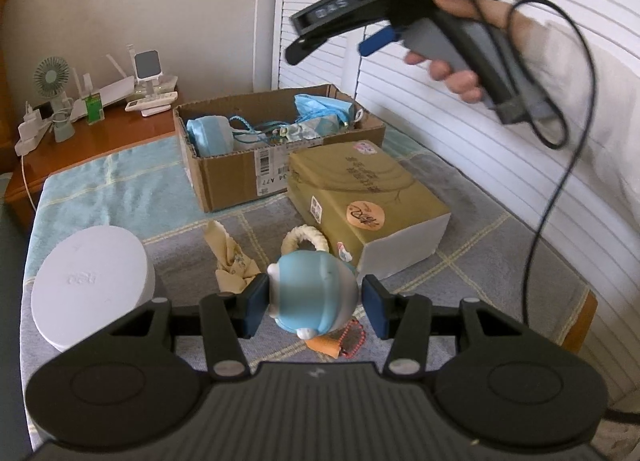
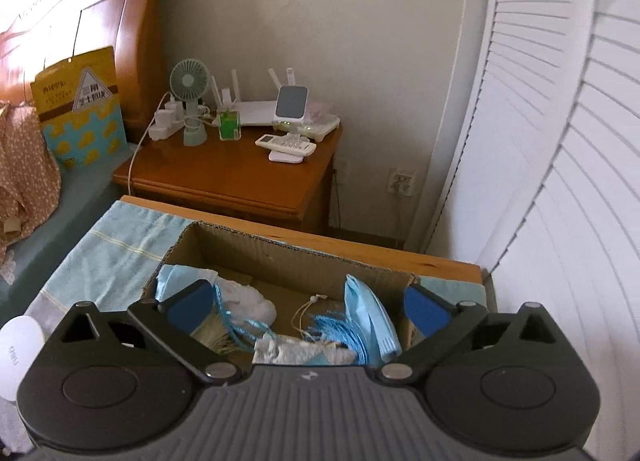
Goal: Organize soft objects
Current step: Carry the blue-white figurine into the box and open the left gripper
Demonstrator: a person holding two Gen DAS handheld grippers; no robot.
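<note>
In the left wrist view a light-blue and white plush toy [image 1: 316, 295] sits between the blue pads of my left gripper [image 1: 316, 311], which is shut on it; an orange part and a red bead chain [image 1: 352, 339] hang under the toy. Behind it on the blanket lie a white plush ring [image 1: 304, 239] and a crumpled beige cloth [image 1: 232, 261]. The open cardboard box [image 1: 236, 177] holds blue masks, a blue tassel and white cloth. My right gripper [image 1: 332, 49], in a person's hand, hovers above that box. In the right wrist view the right gripper [image 2: 308, 307] stands wide open over the box [image 2: 280, 257], holding nothing.
A white round container [image 1: 92, 285] stands to the left and an olive carton [image 1: 360, 197] to the right of the toys. A wooden nightstand [image 2: 224, 177] with a fan, router and remotes is beyond the box. White louvred doors [image 2: 560, 141] line the right side.
</note>
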